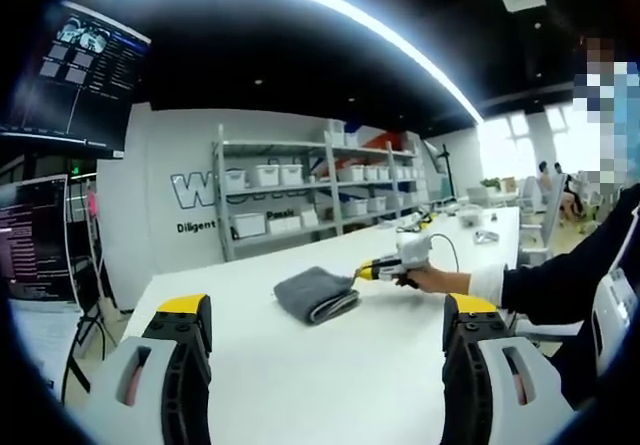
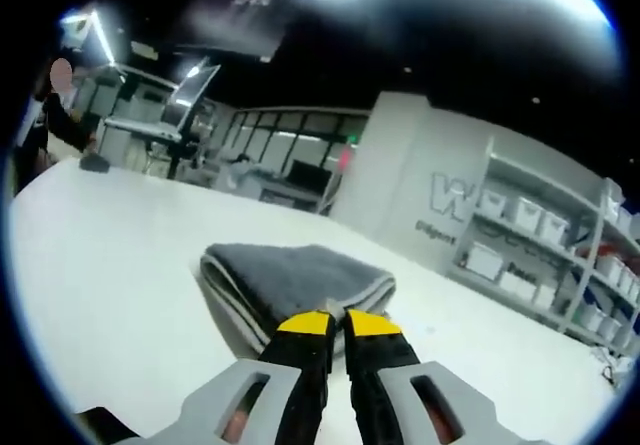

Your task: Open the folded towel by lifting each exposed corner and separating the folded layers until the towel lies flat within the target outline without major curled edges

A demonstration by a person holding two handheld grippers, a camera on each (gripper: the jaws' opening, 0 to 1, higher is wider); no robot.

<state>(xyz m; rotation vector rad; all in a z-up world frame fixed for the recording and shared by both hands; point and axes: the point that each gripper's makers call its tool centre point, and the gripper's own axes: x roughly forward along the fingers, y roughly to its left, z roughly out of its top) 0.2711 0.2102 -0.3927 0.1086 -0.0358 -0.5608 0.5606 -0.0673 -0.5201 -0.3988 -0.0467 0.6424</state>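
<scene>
**On the white table: a folded towel, one gripper at its edge**

On the white table (image 1: 330, 365) lies the gray towel (image 1: 315, 293), folded into a thick, rounded bundle with a pale border along its layered edge. Seen from the right gripper view, the towel (image 2: 295, 280) sits directly ahead of the right gripper (image 2: 338, 323), whose yellow-tipped jaws are pressed nearly together at the near edge of the bundle; whether cloth is caught between them cannot be told. From the left gripper view, that same right gripper (image 1: 362, 273) meets the towel's right end, held by a person's hand (image 1: 435, 279) in a dark sleeve with a white cuff. The left gripper (image 1: 328, 315) hangs above the table, short of the towel, with jaws spread wide apart. Behind the table stand shelves (image 1: 300, 200) of white bins and a dark monitor (image 1: 75, 80).
</scene>
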